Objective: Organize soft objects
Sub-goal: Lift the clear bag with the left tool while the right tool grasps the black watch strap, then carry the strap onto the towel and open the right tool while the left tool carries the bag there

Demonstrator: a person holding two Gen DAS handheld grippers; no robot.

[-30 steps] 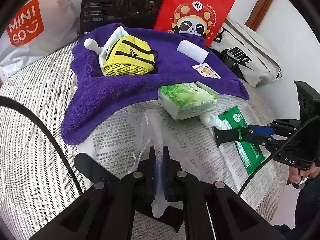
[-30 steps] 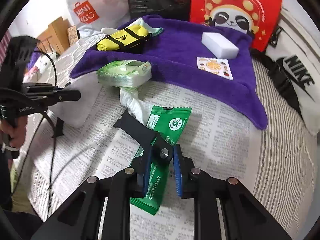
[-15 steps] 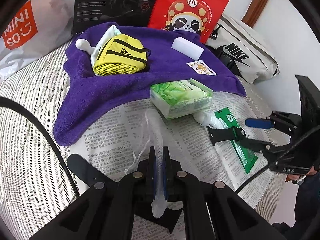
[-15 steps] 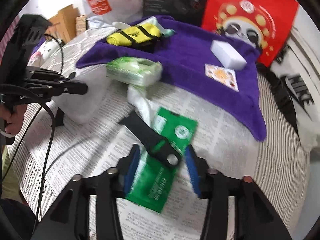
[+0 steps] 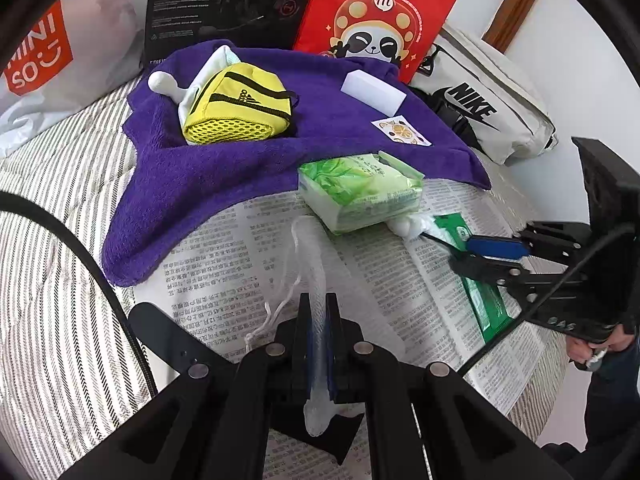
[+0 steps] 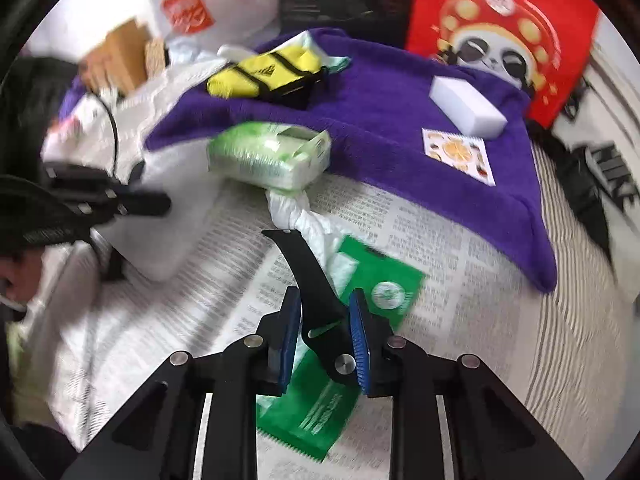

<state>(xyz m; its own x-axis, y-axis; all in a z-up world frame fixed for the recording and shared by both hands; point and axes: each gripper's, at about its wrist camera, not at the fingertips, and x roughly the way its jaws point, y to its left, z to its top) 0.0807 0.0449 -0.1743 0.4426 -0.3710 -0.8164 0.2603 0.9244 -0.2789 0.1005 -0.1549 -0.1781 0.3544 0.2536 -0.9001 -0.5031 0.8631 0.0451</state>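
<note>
My left gripper (image 5: 318,320) is shut on a clear plastic bag (image 5: 310,256) with a white drawstring, held low over the newspaper (image 5: 240,264). My right gripper (image 6: 324,336) is open above a green sachet (image 6: 360,320) lying flat on the newspaper; it also shows in the left wrist view (image 5: 486,256). A crumpled white bag (image 6: 296,216) lies between the sachet and a green tissue pack (image 6: 272,156). On the purple towel (image 6: 380,120) sit a yellow pouch (image 6: 264,72), a white sponge block (image 6: 466,106) and a fruit-print sachet (image 6: 458,154).
A red panda bag (image 5: 376,12), a black box (image 5: 224,4) and a Miniso bag (image 5: 52,48) stand at the back. A white Nike bag (image 5: 488,104) lies at the right. The striped bedding (image 5: 52,240) surrounds the newspaper.
My right gripper has opened and let go of the green sachet, which now lies on the newspaper. It has lifted slightly and is in motion. My left gripper has kept its hold on the plastic bag.
</note>
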